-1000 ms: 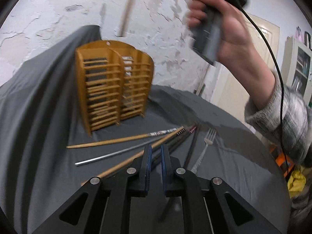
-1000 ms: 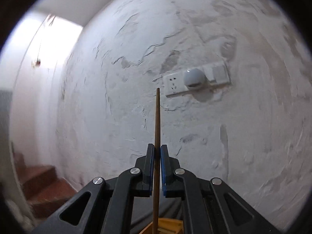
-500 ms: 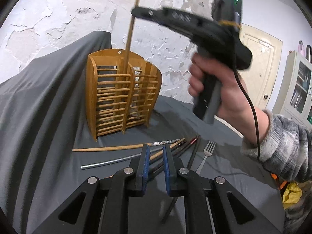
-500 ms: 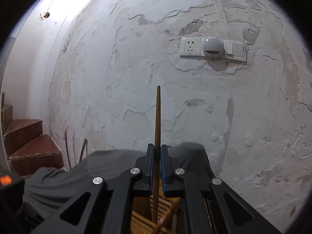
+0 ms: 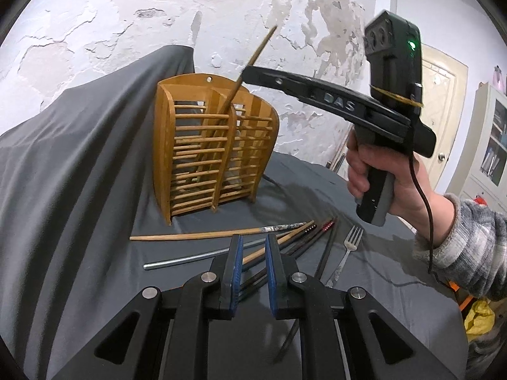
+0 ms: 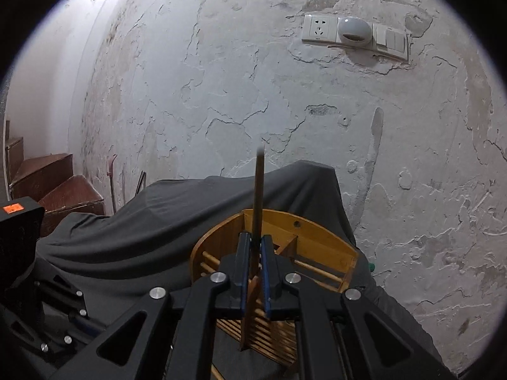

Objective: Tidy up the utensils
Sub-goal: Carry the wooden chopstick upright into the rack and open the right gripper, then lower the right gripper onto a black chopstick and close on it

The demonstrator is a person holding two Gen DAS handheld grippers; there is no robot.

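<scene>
A slatted wooden utensil holder (image 5: 202, 145) stands on the grey cloth (image 5: 79, 174). A wooden chopstick (image 5: 256, 50) leans in its left compartment, lower end inside. My right gripper (image 5: 245, 74) is at the chopstick's upper part; in the right wrist view its jaws (image 6: 254, 247) are opening, with the chopstick (image 6: 259, 183) loose between the pads above the holder (image 6: 317, 237). My left gripper (image 5: 253, 247) hovers open and empty over the utensils on the cloth: a wooden chopstick (image 5: 196, 236), a metal chopstick (image 5: 190, 259), dark chopsticks (image 5: 304, 234) and a fork (image 5: 348, 247).
The cloth rises over a hump behind the holder, against a cracked white wall (image 6: 253, 79). A person's hand and sleeve (image 5: 469, 240) hold the right gripper. A door and a cabinet (image 5: 488, 145) stand at the right, stairs (image 6: 47, 177) at the left.
The right gripper came down and lowered the chopstick into the holder's left compartment, then its pads parted and the chopstick tipped over. The left gripper's pads spread slightly.
</scene>
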